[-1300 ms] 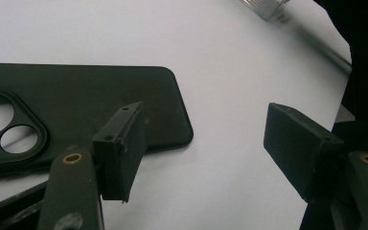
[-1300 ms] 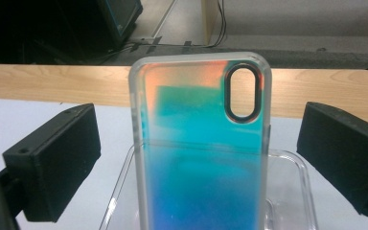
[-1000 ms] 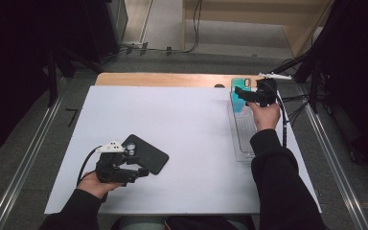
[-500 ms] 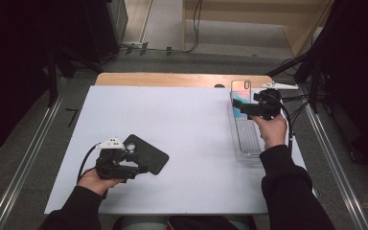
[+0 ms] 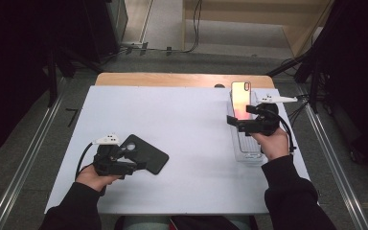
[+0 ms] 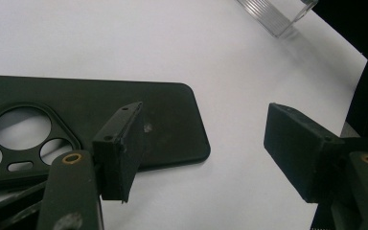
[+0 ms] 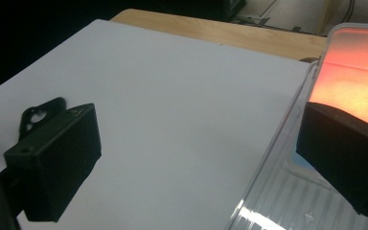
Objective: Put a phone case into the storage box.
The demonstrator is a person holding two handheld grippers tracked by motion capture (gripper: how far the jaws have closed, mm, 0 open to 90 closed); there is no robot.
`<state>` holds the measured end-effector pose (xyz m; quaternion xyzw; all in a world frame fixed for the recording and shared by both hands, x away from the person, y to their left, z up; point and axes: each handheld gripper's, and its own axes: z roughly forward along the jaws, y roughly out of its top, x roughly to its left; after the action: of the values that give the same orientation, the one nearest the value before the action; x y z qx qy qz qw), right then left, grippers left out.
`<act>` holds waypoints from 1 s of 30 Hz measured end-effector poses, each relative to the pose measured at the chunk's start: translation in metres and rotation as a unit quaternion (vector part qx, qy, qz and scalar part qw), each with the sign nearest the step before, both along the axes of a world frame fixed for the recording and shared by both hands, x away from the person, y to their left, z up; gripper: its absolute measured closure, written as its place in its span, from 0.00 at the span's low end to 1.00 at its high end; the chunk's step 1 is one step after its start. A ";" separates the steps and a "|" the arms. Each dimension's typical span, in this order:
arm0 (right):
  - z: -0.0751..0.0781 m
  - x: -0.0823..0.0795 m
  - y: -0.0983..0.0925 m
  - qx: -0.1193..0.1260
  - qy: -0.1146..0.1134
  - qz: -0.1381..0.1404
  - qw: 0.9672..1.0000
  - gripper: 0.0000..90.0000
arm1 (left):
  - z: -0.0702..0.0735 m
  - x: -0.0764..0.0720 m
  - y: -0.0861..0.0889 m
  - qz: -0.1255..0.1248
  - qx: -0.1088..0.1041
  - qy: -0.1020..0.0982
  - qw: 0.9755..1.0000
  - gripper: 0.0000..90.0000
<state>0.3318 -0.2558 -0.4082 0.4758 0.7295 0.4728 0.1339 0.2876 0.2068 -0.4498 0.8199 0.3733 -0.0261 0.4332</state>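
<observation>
A black phone case [image 5: 148,154] [image 6: 163,100] lies flat on the white sheet at the near left, camera cut-outs toward my left hand. My left gripper [image 5: 135,162] [image 6: 203,129] stands open beside it, one jaw over the case's long edge and the other over bare sheet. At the right a phone [image 5: 241,98] [image 7: 354,72] with a shiny orange-lit face sits at the far end of a clear plastic tray [image 5: 247,155] [image 7: 278,201]. My right gripper [image 5: 235,123] [image 7: 196,139] hovers open over the tray's middle, nothing between its jaws, one jaw just in front of the phone.
The white sheet [image 5: 191,129] covers most of a wooden table [image 5: 172,79], whose edge shows at the back. The tray's corner [image 6: 278,14] lies far across the sheet from the left gripper. Cables and stand legs [image 5: 311,91] crowd the floor right of the table.
My right gripper has drawn back along the tray toward the person, leaving the phone uncovered at the far end. The left hand and the case have stayed put.
</observation>
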 end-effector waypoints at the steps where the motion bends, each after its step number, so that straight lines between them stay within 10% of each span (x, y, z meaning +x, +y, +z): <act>1: 0.000 -0.002 0.001 0.001 0.001 0.008 1.000 0.00 | 0.000 0.000 0.000 -0.001 0.000 0.000 1.000 0.34; 30: -0.021 -0.056 0.031 -0.003 0.024 0.133 0.991 0.13 | 0.002 -0.003 0.000 -0.010 -0.004 0.006 1.000 0.34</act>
<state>0.2763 -0.2251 -0.4297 0.3855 0.7909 0.4722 0.0537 0.2848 0.2065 -0.4483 0.8216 0.3677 -0.0368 0.4340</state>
